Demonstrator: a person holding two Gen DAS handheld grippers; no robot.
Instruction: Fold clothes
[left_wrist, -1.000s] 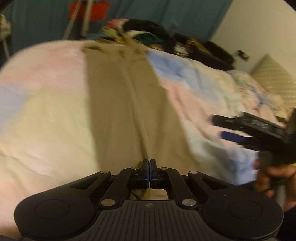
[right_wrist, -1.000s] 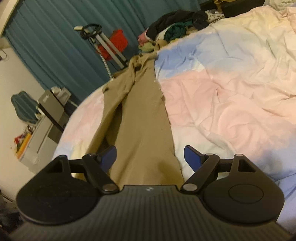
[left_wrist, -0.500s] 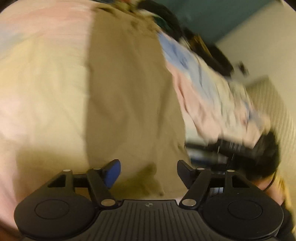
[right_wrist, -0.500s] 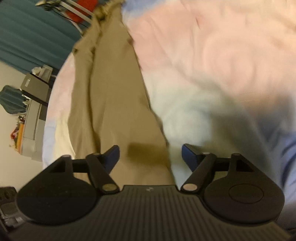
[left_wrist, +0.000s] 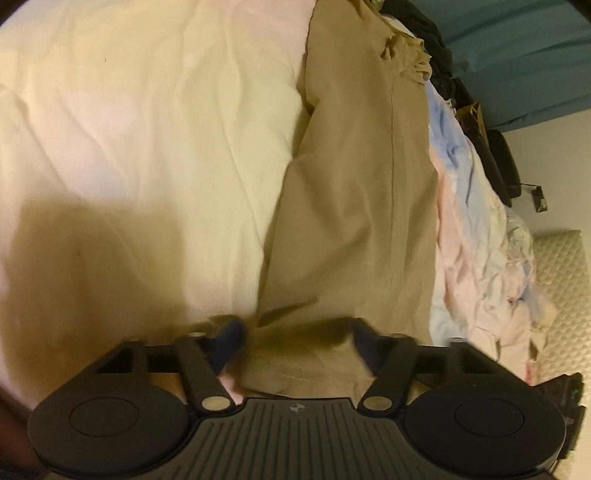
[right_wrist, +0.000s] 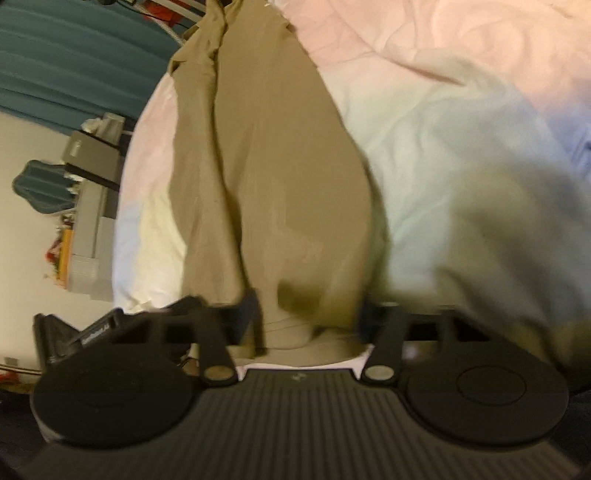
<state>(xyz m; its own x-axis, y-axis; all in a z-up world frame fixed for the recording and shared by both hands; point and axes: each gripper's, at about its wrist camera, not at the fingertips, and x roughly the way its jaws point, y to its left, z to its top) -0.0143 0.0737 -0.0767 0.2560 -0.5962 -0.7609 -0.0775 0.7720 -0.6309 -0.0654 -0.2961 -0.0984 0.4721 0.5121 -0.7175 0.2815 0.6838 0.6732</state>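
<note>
Khaki trousers (left_wrist: 354, 206) laid lengthwise on bed (left_wrist: 129, 147), legs stacked; left claw (left_wrist: 295, 341), right claw (right_wrist: 308, 314) both spread over hem end; crosswise folds not yet begun.

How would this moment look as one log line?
step: reach for hem | left tongs: open | right tongs: open | trousers: flat on bed

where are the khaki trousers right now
In both wrist views the khaki trousers lie stretched along the bed's pastel duvet, hem end between both open grippers.
</note>
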